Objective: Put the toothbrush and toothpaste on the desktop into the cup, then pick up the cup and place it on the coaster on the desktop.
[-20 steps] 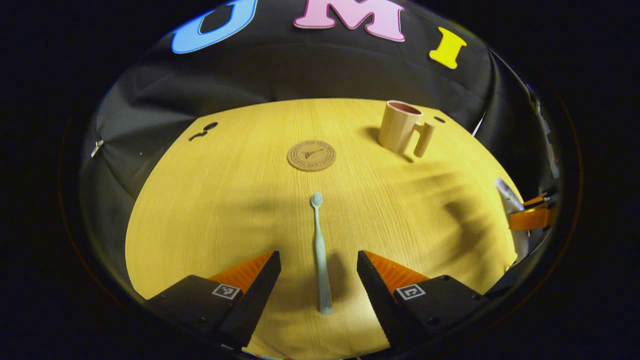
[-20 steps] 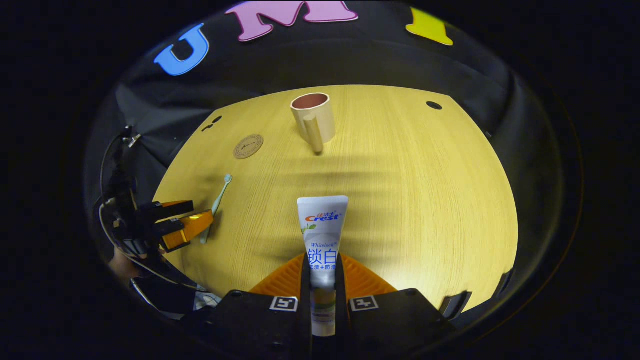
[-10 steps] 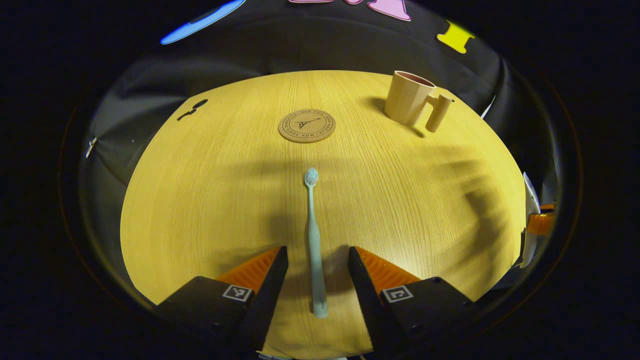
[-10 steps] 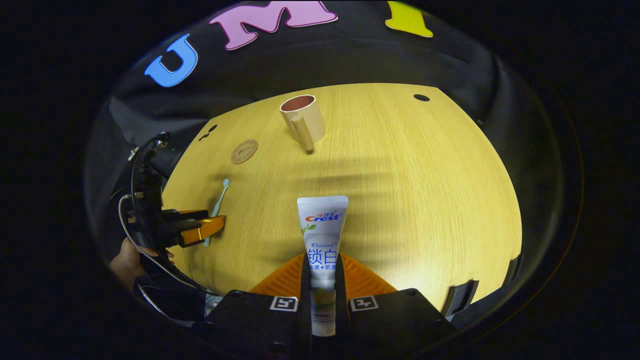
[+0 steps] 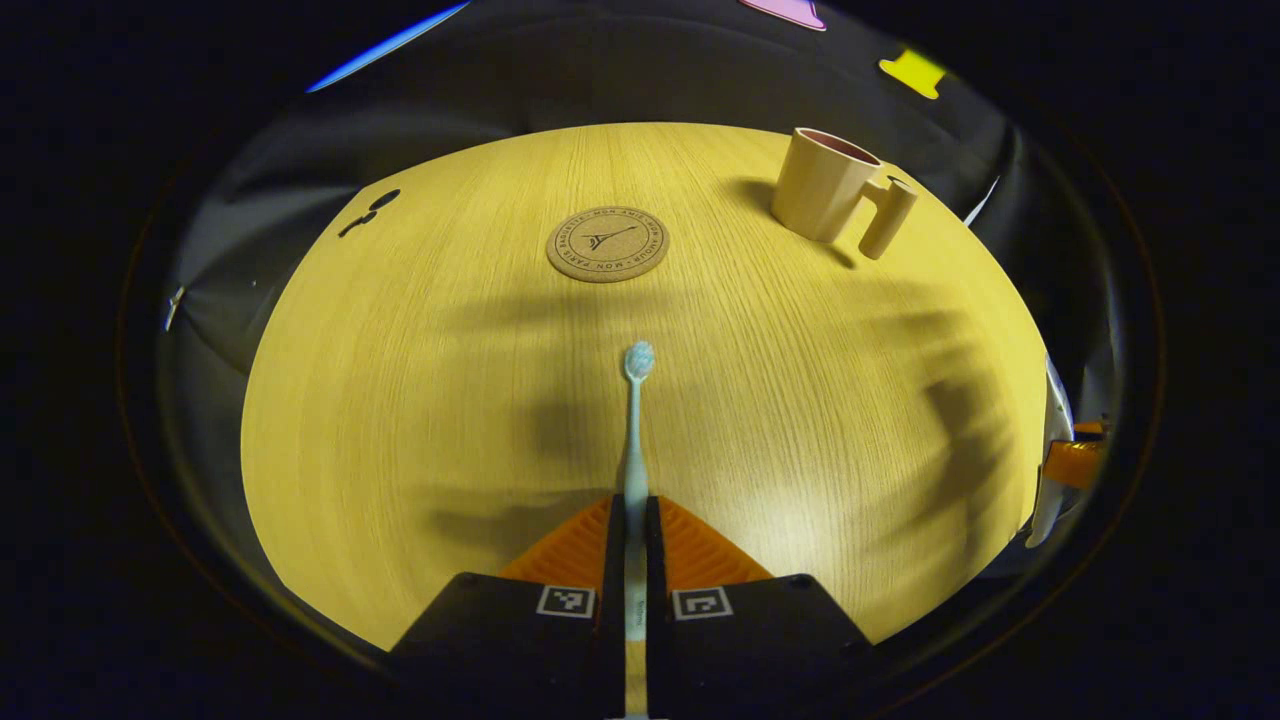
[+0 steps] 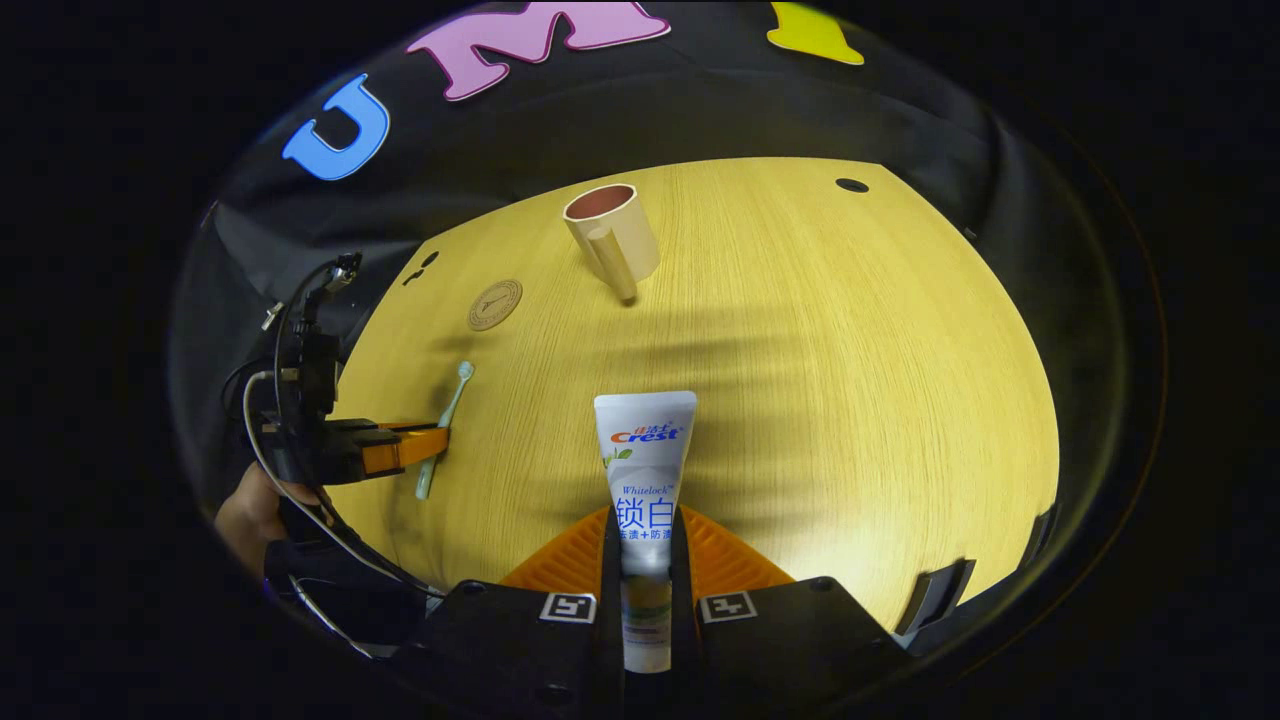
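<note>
coaster [image 5: 607, 243] left of cup [image 5: 822, 184]

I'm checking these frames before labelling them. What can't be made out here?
- Toothbrush handle end, left gripper view: hidden between the left claw fingers.
- Toothpaste cap end, right gripper view: blurred and pinched inside the right claw.
- Cup inside, both views: the wall hides its bottom.
- Coaster print, right gripper view: too small.
</note>
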Action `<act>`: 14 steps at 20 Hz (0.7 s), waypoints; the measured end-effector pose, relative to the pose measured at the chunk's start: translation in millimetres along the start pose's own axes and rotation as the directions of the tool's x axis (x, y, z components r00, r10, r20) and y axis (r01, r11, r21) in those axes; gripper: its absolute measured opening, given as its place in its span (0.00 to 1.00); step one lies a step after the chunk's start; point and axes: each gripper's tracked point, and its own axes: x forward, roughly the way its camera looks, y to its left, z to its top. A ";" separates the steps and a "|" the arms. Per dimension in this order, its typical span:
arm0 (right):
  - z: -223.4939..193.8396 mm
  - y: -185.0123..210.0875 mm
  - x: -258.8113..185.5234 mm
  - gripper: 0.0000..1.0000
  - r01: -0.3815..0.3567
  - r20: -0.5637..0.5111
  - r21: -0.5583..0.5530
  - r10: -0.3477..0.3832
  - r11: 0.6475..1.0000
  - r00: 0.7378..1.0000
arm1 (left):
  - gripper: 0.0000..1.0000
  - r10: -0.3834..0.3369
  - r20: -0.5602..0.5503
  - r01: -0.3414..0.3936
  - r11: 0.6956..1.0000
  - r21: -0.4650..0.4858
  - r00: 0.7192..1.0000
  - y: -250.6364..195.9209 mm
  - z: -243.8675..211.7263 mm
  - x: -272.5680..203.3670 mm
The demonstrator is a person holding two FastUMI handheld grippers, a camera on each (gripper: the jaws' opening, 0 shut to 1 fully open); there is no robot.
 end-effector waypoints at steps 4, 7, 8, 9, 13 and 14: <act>2.0 -0.1 -0.5 0.23 -0.006 0.000 -0.012 0.006 1.000 1.000 | 0.07 -0.008 0.010 0.008 1.000 0.007 1.000 -0.8 0.8 -0.6; 5.7 -0.9 -3.6 0.23 -0.008 0.013 -0.019 0.008 1.000 1.000 | 0.07 -0.016 0.063 0.016 1.000 0.003 0.998 -4.5 1.9 -3.2; 8.7 -0.8 -6.3 0.23 -0.005 0.027 -0.016 0.005 1.000 1.000 | 0.07 -0.013 0.088 0.012 1.000 0.003 0.996 -5.1 2.7 -6.2; 11.8 -0.5 -8.4 0.23 -0.006 0.044 -0.015 0.007 1.000 0.999 | 0.07 -0.010 0.116 0.009 1.000 0.003 0.993 -6.7 3.7 -9.7; 41.1 3.4 -9.7 0.23 -0.014 0.089 -0.023 0.016 1.000 0.996 | 0.07 -0.033 0.169 0.043 0.998 -0.054 0.985 -15.5 6.6 -24.3; 53.4 5.3 -8.4 0.23 -0.018 0.105 -0.029 0.020 0.999 0.994 | 0.07 -0.051 0.190 0.067 0.995 -0.079 0.981 -19.3 9.6 -29.9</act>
